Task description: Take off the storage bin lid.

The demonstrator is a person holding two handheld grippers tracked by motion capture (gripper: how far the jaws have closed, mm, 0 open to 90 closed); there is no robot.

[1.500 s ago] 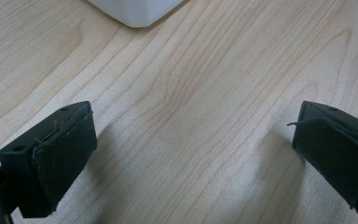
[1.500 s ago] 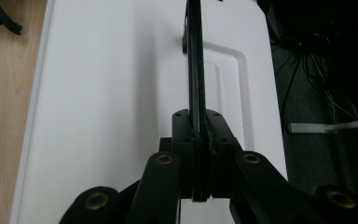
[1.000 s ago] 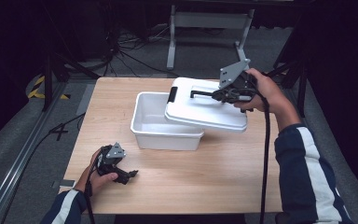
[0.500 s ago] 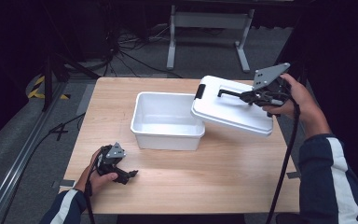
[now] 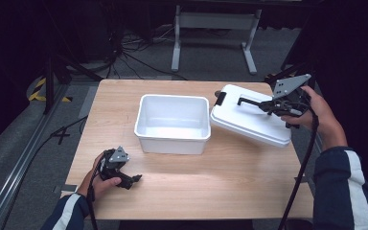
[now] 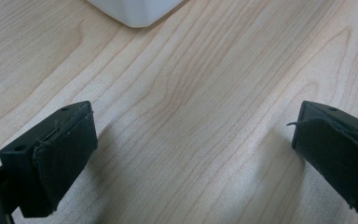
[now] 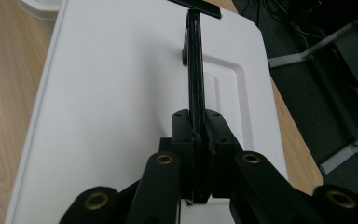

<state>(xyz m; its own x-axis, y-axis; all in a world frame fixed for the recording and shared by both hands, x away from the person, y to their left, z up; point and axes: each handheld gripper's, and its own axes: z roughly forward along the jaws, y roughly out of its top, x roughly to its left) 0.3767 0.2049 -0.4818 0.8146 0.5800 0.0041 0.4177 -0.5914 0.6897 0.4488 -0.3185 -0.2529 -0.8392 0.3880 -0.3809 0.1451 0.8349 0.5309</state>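
A white plastic bin [image 5: 172,123] stands open and empty at the table's middle. Its white lid [image 5: 249,120] hangs tilted to the right of the bin, over the table's right side. My right gripper [image 5: 270,106] is shut on the lid's thin black handle [image 7: 195,70], which runs straight away from the closed jaws across the lid [image 7: 121,93]. My left gripper [image 5: 133,179] rests low at the table's front left, jaws wide open with only bare wood between its pads [image 6: 65,154]. A corner of the bin [image 6: 135,11] shows at the top of the left gripper view.
The wooden table [image 5: 220,187] has free room along its front and left. A black latch [image 5: 220,98] sits on the lid's left end. Beyond the table are a grey metal stand [image 5: 215,21], cables on the floor and a rail [image 5: 19,167] at the left.
My right gripper has carried the lid by its handle off the bin and over to the right, leaving the bin uncovered. The left gripper has stayed put.
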